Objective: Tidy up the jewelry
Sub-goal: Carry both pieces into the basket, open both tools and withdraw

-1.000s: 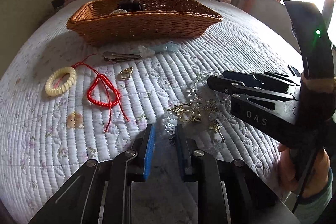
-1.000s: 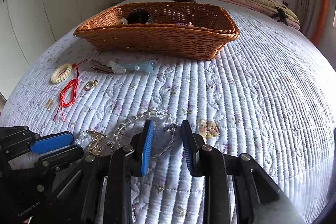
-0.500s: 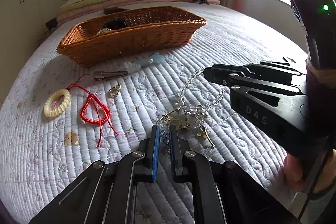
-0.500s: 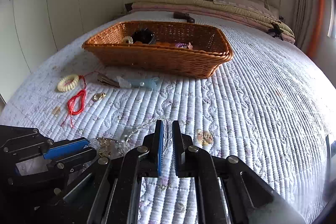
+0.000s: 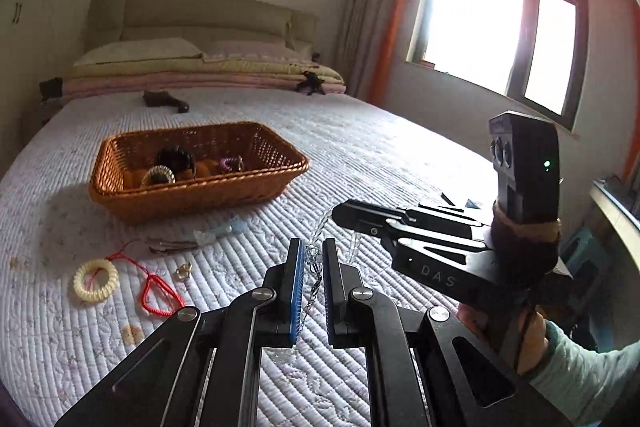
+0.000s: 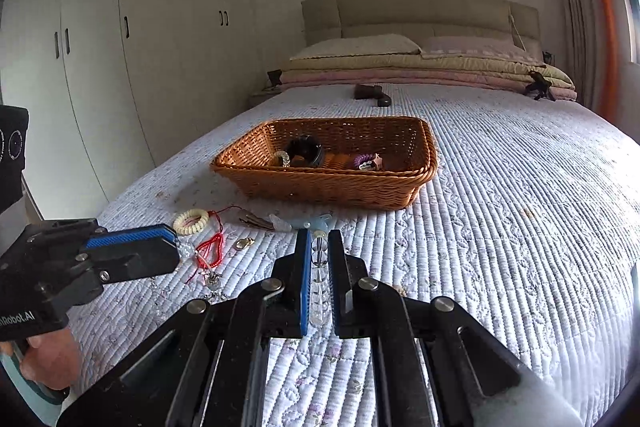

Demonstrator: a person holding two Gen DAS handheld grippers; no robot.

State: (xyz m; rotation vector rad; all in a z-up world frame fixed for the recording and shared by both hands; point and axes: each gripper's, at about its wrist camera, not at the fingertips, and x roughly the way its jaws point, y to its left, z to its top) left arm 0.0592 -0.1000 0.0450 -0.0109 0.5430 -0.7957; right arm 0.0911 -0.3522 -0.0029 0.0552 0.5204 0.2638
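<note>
1. Between the blue pads of the left gripper (image 5: 311, 255), in the left wrist view, sits a crystal bead necklace (image 5: 313, 255), so that tool is clamped on it. A thin chain end with a clasp dangles down between the fingers, lifted off the quilt (image 5: 360, 155).
2. Same view, right side: the right gripper (image 5: 340, 217) points left, and clear beads trail off its tip toward the left one. Looks like both tools share the one strand.
3. Farther back on the left is the wicker basket (image 5: 192, 195) with a few dark and purple pieces already inside. Near left on the quilt: a cream coil bracelet (image 5: 96, 281), a red cord (image 5: 158, 293), a small gold clasp (image 5: 183, 271) and a hair clip (image 5: 172, 247).
4. Right wrist view: the right gripper (image 6: 319, 241) is squeezed onto a run of clear beads of the necklace (image 6: 319, 267), which hangs straight down between its pads.
5. Left gripper (image 6: 176, 251) comes in from the left, clenched; its grip is mostly hidden from here, but charms hang under it just above the quilt (image 6: 520, 227).
6. Basket (image 6: 328, 187) sits straight ahead, well beyond both tools, with the coil bracelet (image 6: 191, 221) and red cord (image 6: 210, 251) on the near left.
</note>
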